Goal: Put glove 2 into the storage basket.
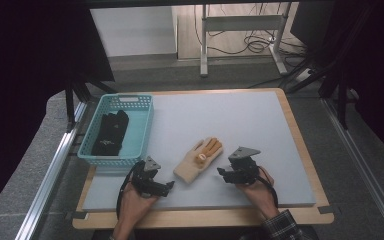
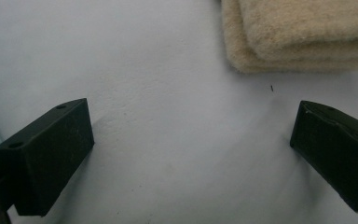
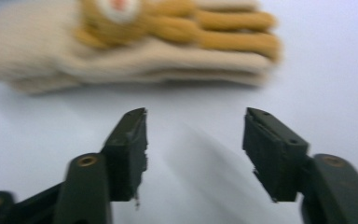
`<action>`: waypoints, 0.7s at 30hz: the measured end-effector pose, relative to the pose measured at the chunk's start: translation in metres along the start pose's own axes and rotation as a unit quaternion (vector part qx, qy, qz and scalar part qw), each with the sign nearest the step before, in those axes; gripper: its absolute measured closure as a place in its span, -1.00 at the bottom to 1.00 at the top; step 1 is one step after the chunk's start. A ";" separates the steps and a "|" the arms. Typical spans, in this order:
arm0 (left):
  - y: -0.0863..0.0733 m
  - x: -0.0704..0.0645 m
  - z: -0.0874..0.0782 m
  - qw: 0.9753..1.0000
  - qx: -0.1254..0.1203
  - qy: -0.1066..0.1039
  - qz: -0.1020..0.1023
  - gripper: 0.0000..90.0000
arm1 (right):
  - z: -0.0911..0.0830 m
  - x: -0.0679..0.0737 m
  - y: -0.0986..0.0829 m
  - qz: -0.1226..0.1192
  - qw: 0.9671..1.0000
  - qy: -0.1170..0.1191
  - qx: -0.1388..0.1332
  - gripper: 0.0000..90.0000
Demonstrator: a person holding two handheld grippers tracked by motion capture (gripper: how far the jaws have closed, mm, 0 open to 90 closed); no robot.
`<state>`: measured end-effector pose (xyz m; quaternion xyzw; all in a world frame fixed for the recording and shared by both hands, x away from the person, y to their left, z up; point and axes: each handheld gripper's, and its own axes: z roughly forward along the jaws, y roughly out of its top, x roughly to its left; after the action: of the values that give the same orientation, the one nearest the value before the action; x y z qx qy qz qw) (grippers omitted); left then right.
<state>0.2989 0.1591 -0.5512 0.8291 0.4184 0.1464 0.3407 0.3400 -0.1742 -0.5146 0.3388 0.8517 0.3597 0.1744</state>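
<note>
Counting: one cream glove pair (image 1: 199, 159); one basket (image 1: 141, 131); two grippers, jaws apart

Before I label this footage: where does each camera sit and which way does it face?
High view: above the person's side, looking forward and down at the grey mat; both hands with left gripper and right gripper show.
Left gripper view: looks between its open black jaws at the cream knit glove's cuff.
Right gripper view: looks between its open jaws at that glove's orange-fingered side.
All share the glove.

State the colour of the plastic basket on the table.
The lattice-walled plastic basket is light turquoise blue, clearest in the high view.
</note>
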 end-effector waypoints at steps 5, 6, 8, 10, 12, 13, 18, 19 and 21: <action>0.000 0.000 0.000 1.000 0.000 0.000 0.000 -1.00 | -0.011 -0.022 -0.012 0.017 1.000 -0.026 -0.001 -0.37; 0.000 0.000 0.000 1.000 0.000 0.000 0.000 -1.00 | -0.013 -0.027 -0.015 0.021 0.999 -0.032 -0.002 -0.38; 0.000 0.000 0.000 1.000 -0.003 -0.001 -0.004 -1.00 | -0.020 -0.039 -0.024 0.037 0.998 -0.048 -0.001 -0.41; 0.000 0.000 0.000 1.000 -0.003 0.000 -0.005 -1.00 | -0.024 -0.048 -0.030 0.047 0.997 -0.059 0.002 -0.42; 0.000 0.000 0.001 1.000 -0.003 -0.001 -0.006 -1.00 | -0.026 -0.051 -0.033 0.050 0.997 -0.066 0.004 -0.42; 0.000 0.000 0.001 1.000 -0.003 -0.001 -0.006 -1.00 | -0.028 -0.055 -0.036 0.053 0.996 -0.072 0.005 -0.42; 0.000 0.000 0.001 1.000 -0.003 -0.001 -0.006 -1.00 | -0.034 -0.071 -0.051 0.069 0.993 -0.101 0.005 -0.45; 0.000 0.000 0.001 1.000 -0.003 -0.001 -0.006 -1.00 | -0.033 -0.073 -0.054 0.071 0.992 -0.102 0.008 -0.48; 0.000 0.000 0.001 1.000 -0.003 -0.001 -0.006 -1.00 | -0.033 -0.074 -0.057 0.079 0.992 -0.098 0.001 -0.49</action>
<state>0.2990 0.1587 -0.5517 0.8257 0.4229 0.1445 0.3443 0.3495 -0.2717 -0.5296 0.4390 0.8013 0.3369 0.2273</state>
